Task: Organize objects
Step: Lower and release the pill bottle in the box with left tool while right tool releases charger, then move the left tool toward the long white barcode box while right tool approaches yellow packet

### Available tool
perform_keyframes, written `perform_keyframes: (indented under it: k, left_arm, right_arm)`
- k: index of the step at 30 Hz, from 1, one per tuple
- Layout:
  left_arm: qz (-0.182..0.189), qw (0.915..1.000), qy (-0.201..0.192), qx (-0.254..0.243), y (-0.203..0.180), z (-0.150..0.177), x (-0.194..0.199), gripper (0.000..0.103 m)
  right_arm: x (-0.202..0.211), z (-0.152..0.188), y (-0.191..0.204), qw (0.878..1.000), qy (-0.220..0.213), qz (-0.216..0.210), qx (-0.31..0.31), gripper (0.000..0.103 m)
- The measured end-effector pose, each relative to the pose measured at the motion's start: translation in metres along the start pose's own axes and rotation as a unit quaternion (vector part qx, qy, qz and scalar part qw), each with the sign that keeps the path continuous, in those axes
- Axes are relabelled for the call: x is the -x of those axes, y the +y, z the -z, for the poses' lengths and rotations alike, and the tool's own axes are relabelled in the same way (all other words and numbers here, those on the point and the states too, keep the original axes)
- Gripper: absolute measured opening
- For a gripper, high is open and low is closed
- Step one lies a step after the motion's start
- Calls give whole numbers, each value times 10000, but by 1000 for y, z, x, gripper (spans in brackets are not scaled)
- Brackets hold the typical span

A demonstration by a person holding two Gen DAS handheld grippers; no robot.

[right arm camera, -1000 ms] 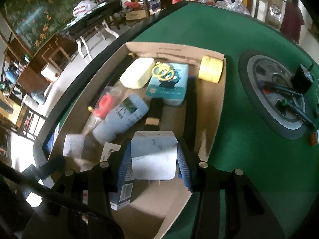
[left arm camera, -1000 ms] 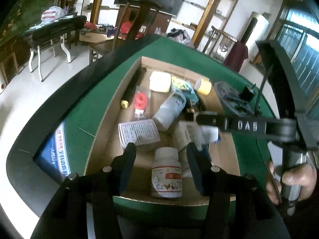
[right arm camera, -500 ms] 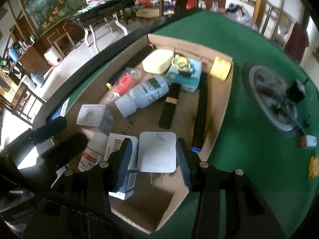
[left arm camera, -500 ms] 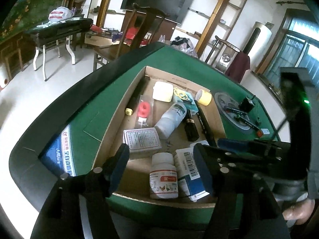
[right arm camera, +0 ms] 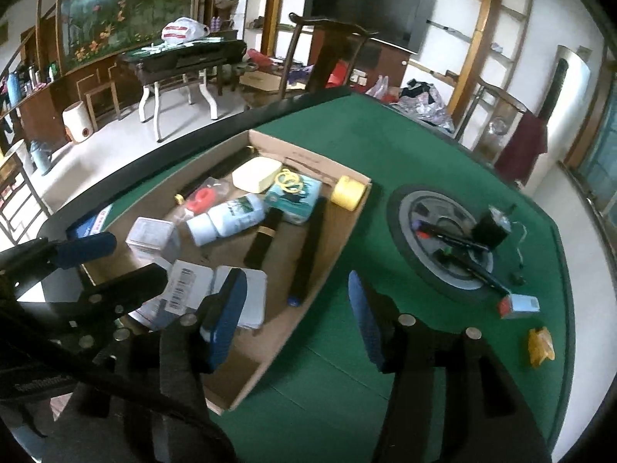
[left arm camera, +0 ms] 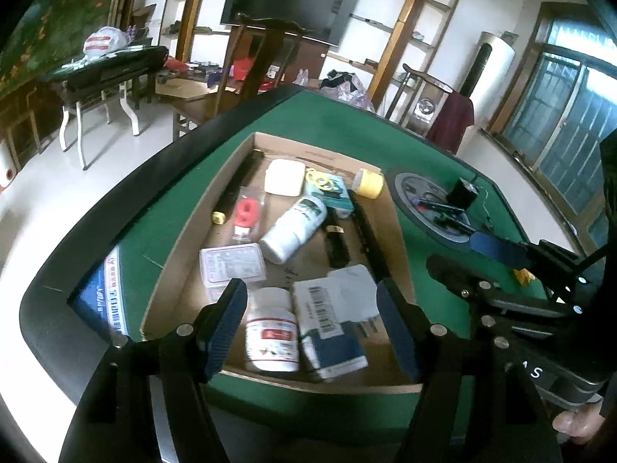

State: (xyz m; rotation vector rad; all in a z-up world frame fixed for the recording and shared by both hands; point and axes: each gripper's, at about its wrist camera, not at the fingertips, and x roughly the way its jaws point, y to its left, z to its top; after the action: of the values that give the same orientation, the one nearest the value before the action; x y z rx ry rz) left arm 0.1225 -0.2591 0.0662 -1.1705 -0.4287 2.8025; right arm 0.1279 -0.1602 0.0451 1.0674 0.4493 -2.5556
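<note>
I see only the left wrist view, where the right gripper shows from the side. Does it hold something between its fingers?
Observer: No. The right gripper has its fingers wide apart with nothing between them, over the right wall of the brown cardboard box.
Operator: What lies on the green felt table beyond that gripper?
Observer: A small light blue box with a red end lies beside the round grey disc.
Operator: How does the long black stick end near me?
Observer: It ends in a blue tip, close to that right wall.
</note>
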Motion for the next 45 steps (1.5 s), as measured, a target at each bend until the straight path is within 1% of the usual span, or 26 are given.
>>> perform_keyframes:
  k: [8, 22, 27, 29, 32, 33, 35, 36, 38, 39, 40, 42, 43, 45]
  left_arm:
    - [-13, 9997, 58, -241, -31, 2, 2, 64]
    - [-11, 9958, 80, -908, -105, -1, -1, 64]
    - [63, 9935, 124, -1130, -132, -5, -7, 64]
    - [167, 9925, 157, -1200, -144, -10, -9, 64]
    - [352, 9900, 100, -1364, -165, -24, -8, 64]
    - [418, 9890, 45, -1421, -171, -30, -6, 64]
    - [503, 9866, -110, -1550, -188, -47, -4, 64]
    - [518, 9850, -193, -1634, -197, -57, -4, 64]
    - [583, 9814, -303, -1804, -216, -72, -9, 70]
    - [633, 9792, -340, -1897, -227, -79, -14, 75]
    - [669, 9772, -348, -1984, -239, -85, -22, 75]
    - [835, 9733, -234, -2125, -259, -89, -45, 75]
    - [933, 9717, -123, -2167, -268, -89, -58, 75]
    - [1004, 9693, 135, -2239, -284, -86, -88, 75]
  right_arm:
    - [12, 13, -31, 9995, -111, 147, -251, 54]
    - [20, 39, -99, 9955, -143, 395, -848, 54]
    - [18, 48, -129, 9930, -101, 505, -1063, 54]
    - [19, 52, -152, 9902, -93, 547, -1279, 54]
    - [24, 59, -209, 9774, -163, 656, -2002, 54]
    - [26, 63, -231, 9703, -208, 701, -2305, 54]
    - [31, 77, -282, 9492, -330, 774, -3032, 55]
    - [32, 84, -300, 9402, -391, 788, -3290, 58]
    - [34, 100, -337, 9196, -564, 860, -3793, 59]
    - [34, 107, -349, 9123, -637, 929, -3938, 59]
    - [34, 114, -360, 9057, -687, 1009, -4059, 59]
    - [28, 125, -377, 8958, -727, 1070, -4253, 59]
    - [24, 133, -384, 8897, -748, 1033, -4383, 59]
    - [19, 146, -393, 8791, -796, 898, -4613, 59]
